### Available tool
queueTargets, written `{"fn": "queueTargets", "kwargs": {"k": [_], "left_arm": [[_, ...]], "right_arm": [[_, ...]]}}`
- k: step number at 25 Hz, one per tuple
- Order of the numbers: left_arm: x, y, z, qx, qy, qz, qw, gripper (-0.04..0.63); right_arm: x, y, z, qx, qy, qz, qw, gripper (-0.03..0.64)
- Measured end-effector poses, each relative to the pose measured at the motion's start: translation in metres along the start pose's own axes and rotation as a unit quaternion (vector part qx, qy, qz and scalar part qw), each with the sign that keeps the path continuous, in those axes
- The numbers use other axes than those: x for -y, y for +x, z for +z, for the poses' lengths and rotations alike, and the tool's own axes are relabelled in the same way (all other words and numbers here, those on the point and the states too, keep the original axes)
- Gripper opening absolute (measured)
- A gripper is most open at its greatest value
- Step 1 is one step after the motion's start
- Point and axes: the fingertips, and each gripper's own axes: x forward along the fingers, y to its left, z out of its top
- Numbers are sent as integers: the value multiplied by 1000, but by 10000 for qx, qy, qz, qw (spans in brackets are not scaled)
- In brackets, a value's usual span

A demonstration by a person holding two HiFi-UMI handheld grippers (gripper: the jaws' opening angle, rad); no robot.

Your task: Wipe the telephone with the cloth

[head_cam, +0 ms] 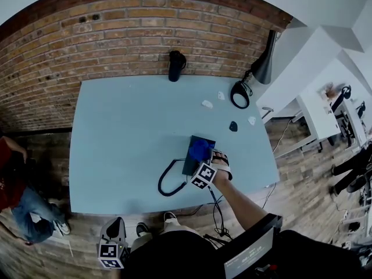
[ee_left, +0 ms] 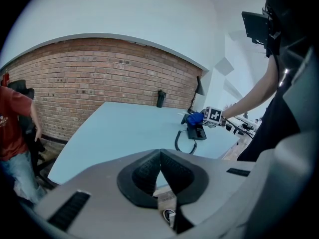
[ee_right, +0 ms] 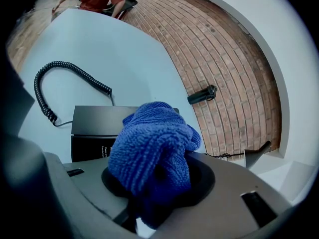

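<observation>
Holding blue cloth (head_cam: 200, 150) over black telephone (head_cam: 188, 165), right of centre in head view, on pale blue table (head_cam: 128, 127).
Right gripper (ee_right: 155, 183) clamped on bunched cloth; left gripper (ee_left: 160, 176) closed, nothing between jaws, bottom left, beyond table edge.

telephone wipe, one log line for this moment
right gripper: shut on cloth | cloth over telephone | left gripper: shut, empty
</observation>
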Motion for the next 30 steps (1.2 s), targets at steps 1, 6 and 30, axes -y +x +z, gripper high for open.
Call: {"fn": "queueTargets", "kwargs": {"k": [1,6,30], "left_arm": [[0,0,0,-4,-2,-3,10000,23],[-2,0,0,-2,-6,0,10000,23],[-3,3,2,-5,13,-60,10000,23]], "right_arm": [[0,0,0,-1,4,-9,10000,173],[-3,-2,0,-43,23,-26,10000,172],[-26,-11,0,113,320,132,9993,173]]}}
